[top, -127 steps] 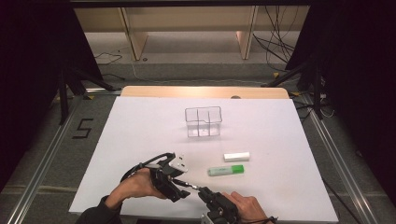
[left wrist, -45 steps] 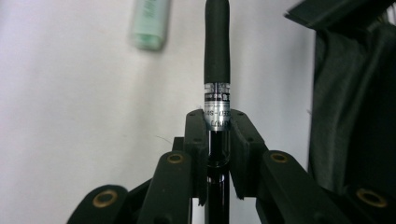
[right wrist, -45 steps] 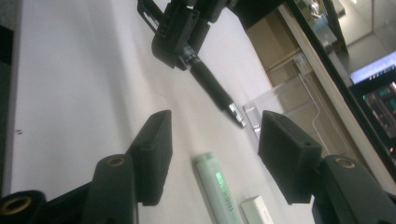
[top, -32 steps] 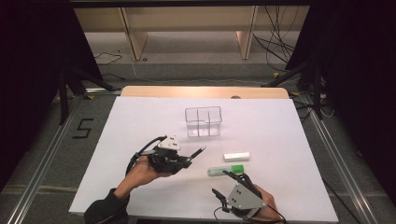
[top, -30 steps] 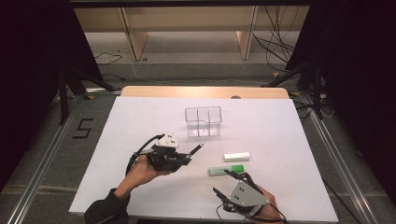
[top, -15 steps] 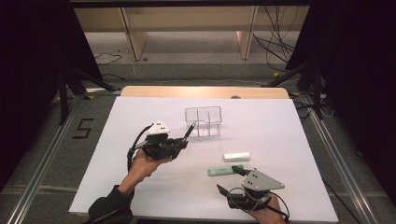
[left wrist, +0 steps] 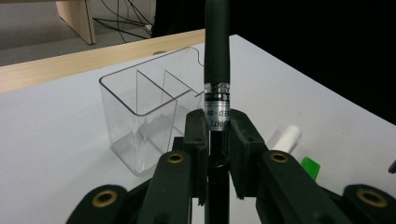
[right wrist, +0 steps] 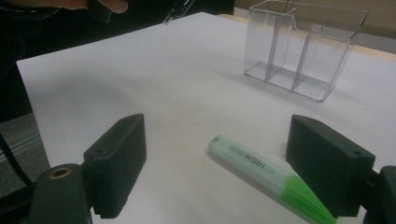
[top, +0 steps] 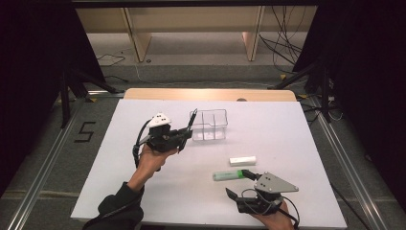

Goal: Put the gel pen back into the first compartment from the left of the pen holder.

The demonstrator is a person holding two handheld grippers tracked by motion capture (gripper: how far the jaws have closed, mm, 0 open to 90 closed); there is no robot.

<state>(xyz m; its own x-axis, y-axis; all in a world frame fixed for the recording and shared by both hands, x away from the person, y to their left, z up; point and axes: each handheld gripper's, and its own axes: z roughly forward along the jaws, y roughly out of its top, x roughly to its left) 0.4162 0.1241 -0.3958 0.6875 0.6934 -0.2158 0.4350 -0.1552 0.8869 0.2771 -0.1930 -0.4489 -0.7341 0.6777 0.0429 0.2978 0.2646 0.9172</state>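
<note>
My left gripper (top: 186, 134) is shut on a black pen (top: 192, 118), held upright just left of a clear divided container (top: 214, 125). In the left gripper view the pen (left wrist: 217, 65) rises between the jaws of that gripper (left wrist: 218, 127), in front of the container (left wrist: 144, 109). Near the table's front edge, my right gripper (top: 238, 184) stands open next to a green highlighter (top: 229, 176). In the right gripper view the highlighter (right wrist: 261, 170) lies on the table between the wide-apart jaws of that gripper (right wrist: 224, 151), touching neither.
A short white stick-shaped object (top: 242, 160) lies on the white table (top: 287, 139) just beyond the highlighter. A wooden strip (top: 210, 94) runs along the table's far edge. The container (right wrist: 303, 51) has several empty compartments.
My left gripper has carried the pen away from the front edge up to the container and raised it upright. My right gripper has shifted right and turned toward the highlighter.
</note>
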